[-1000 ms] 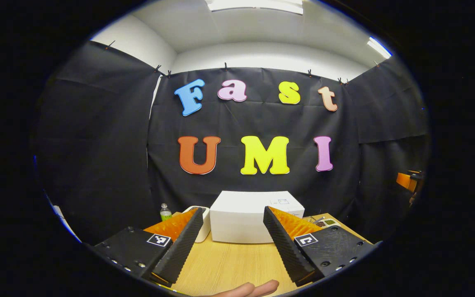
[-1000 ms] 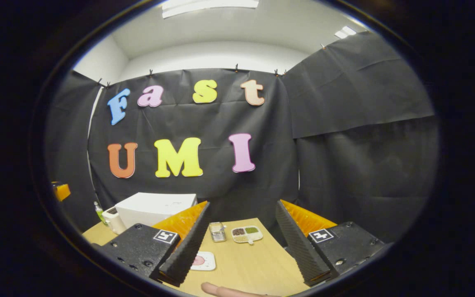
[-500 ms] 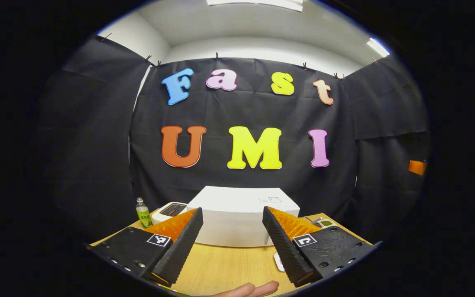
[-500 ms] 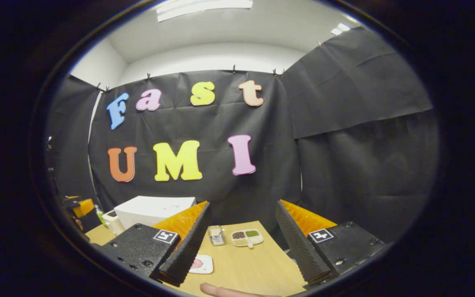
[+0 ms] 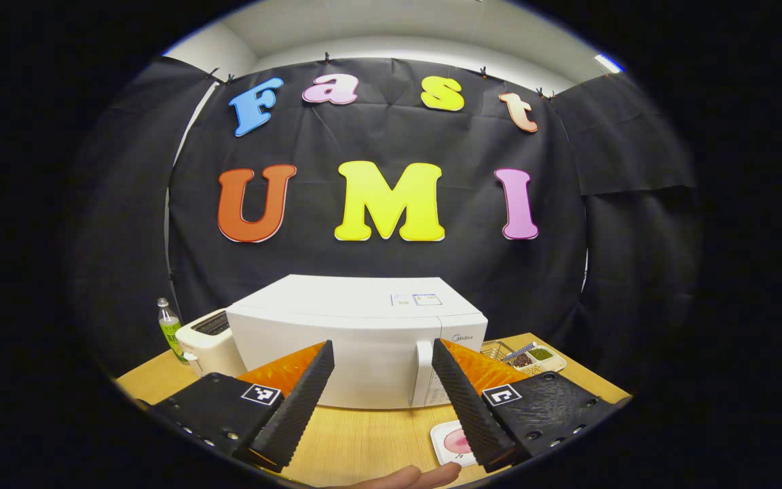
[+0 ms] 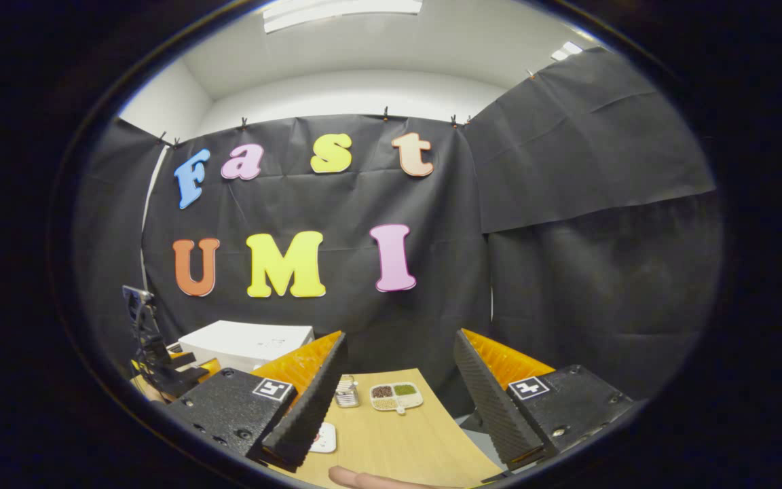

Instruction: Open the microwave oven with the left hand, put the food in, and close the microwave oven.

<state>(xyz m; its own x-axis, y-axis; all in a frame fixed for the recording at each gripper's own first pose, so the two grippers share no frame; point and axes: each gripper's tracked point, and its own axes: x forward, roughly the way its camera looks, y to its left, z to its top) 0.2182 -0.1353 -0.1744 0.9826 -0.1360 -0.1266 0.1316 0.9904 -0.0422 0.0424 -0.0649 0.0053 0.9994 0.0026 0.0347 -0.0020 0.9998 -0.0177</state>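
Note:
A white microwave oven (image 5: 357, 339) stands shut on the wooden table (image 5: 364, 438), its upright handle (image 5: 422, 370) near its right side. My left gripper (image 5: 381, 407) is open in front of it, a short way off, with nothing between the fingers. A small white plate with pink food (image 5: 452, 441) lies on the table just below the handle, partly behind my right-hand finger. In the right gripper view the microwave oven (image 6: 248, 343) sits far left, and the plate (image 6: 325, 438) peeks out beside a finger. My right gripper (image 6: 398, 407) is open and holds nothing. The left gripper (image 6: 160, 360) shows at far left.
A white toaster (image 5: 208, 339) and a green bottle (image 5: 169, 329) stand left of the microwave. A divided dish of grains (image 5: 533, 356) and a wire basket (image 5: 499, 350) sit to its right; they show as the divided dish (image 6: 396, 396) and a small metal basket (image 6: 345, 392). A fingertip (image 5: 418, 475) shows at the bottom.
My left gripper has moved forward and down toward the microwave, which now looms larger with its door and handle showing. The right gripper has barely moved; the left one has come into its view.

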